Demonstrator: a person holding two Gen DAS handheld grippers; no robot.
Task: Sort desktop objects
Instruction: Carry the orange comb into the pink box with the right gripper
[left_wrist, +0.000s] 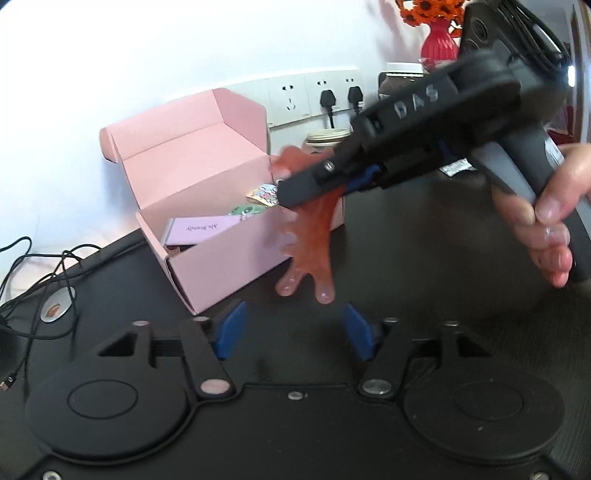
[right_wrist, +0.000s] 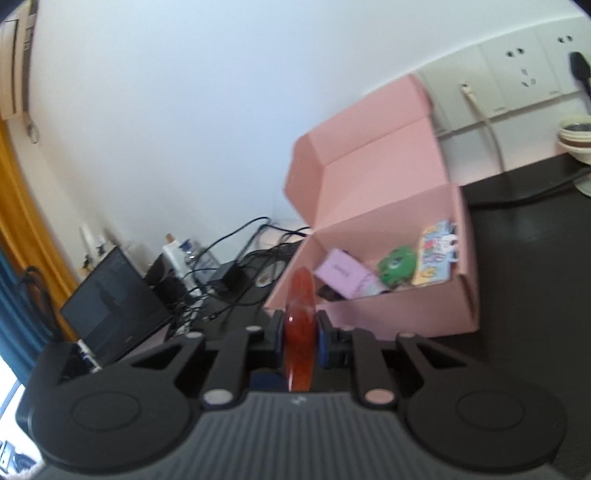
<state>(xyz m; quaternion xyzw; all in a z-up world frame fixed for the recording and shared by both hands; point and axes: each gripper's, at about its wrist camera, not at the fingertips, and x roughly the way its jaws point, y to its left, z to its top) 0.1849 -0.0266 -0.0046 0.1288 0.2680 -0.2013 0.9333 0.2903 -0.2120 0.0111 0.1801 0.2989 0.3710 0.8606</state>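
Note:
An orange translucent comb-shaped piece (left_wrist: 314, 243) hangs teeth-left in front of the open pink box (left_wrist: 221, 254), above the dark desk. My right gripper (left_wrist: 284, 192) comes in from the right and is shut on its upper part; a person's hand (left_wrist: 546, 221) holds the handle. In the right wrist view the orange piece (right_wrist: 301, 295) stands edge-on between the shut pads of the right gripper (right_wrist: 300, 332), with the pink box (right_wrist: 406, 314) just beyond. My left gripper (left_wrist: 295, 332) is open below the piece, its blue pads clear of it. The box holds a lilac carton (left_wrist: 201, 229), a green item (right_wrist: 393, 266) and a colourful card (right_wrist: 436, 258).
Black cables (left_wrist: 37, 266) and an oval metal disc (left_wrist: 57, 304) lie left of the box. Wall sockets (left_wrist: 317, 98), stacked bowls (left_wrist: 327, 138), a dark jar (left_wrist: 399, 85) and a red vase (left_wrist: 439, 44) line the back. A laptop (right_wrist: 110, 295) stands far left.

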